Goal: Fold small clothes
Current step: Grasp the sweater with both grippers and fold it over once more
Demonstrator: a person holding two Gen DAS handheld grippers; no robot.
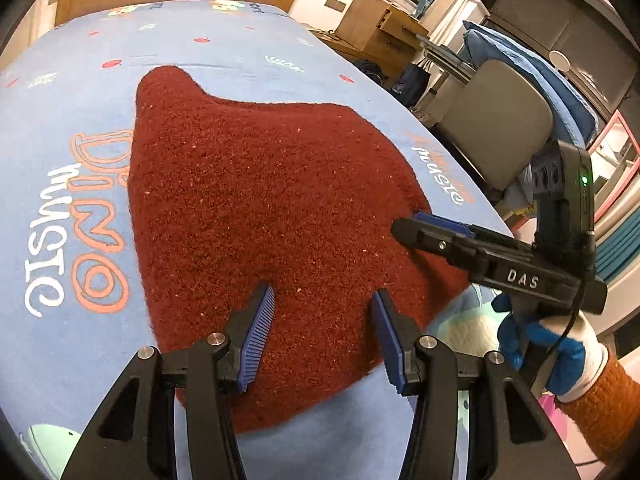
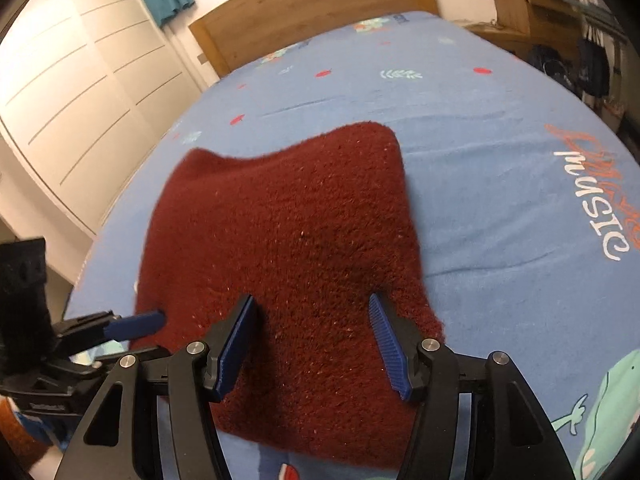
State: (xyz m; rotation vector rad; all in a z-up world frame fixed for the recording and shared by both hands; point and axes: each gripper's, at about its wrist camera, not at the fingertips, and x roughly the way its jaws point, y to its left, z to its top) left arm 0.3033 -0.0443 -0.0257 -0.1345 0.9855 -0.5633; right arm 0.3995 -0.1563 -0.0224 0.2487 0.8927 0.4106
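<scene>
The dark red knitted garment (image 1: 256, 216) lies flat on the blue printed bedsheet (image 1: 68, 208), directly ahead of and under both tongs, its long axis running from my near side toward the far headboard (image 2: 320, 4). My left gripper (image 1: 324, 316) hangs over the near hem with its jaws wide apart, holding nothing. My right gripper (image 2: 312, 328) is likewise spread wide and empty over the same near edge; in the left view its fingers look drawn close together at the garment's right border, but that is an edge-on look, so I trust its own camera. Both tongs sit about equally near the hem. I judge the next move to be pinching the near corners and carrying them far. Bare sheet beyond the far edge gives room; the bed's right edge (image 1: 460, 168) is close.
</scene>
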